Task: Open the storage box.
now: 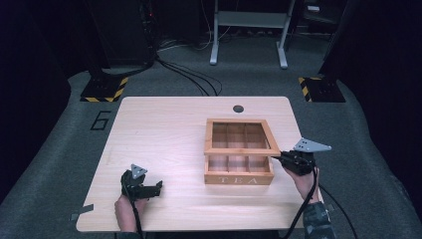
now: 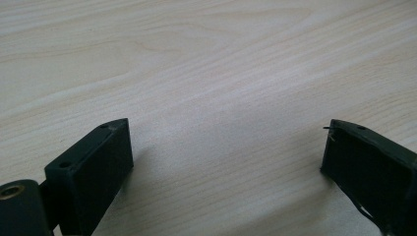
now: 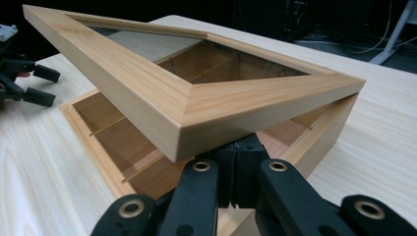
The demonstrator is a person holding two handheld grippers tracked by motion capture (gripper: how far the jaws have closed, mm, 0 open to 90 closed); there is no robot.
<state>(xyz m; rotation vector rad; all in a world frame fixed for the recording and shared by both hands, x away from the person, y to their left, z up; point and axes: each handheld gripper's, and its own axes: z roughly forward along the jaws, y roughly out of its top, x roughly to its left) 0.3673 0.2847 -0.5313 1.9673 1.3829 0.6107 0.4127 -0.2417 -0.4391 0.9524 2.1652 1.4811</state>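
Pale wooden table [image 1: 164, 149] carried the tea box [image 1: 239, 172] right of centre, lid [image 1: 242, 135] half raised.
Your right gripper [image 1: 279, 157], clenched shut, sat under the lid's corner at 3 o'clock; your left gripper [image 1: 158, 187] lay released at 9 o'clock, well apart.

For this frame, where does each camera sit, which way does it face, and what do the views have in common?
High view: above the person's side, looking forward and down on the table; both hands, left gripper and right gripper show.
Left gripper view: looks along its open jaws at bare tabletop.
Right gripper view: looks along its shut jaws, tucked under the lid of the tea box, part-raised; the left gripper lies beyond.
Shared: high and right gripper views both show box, lid and left gripper.
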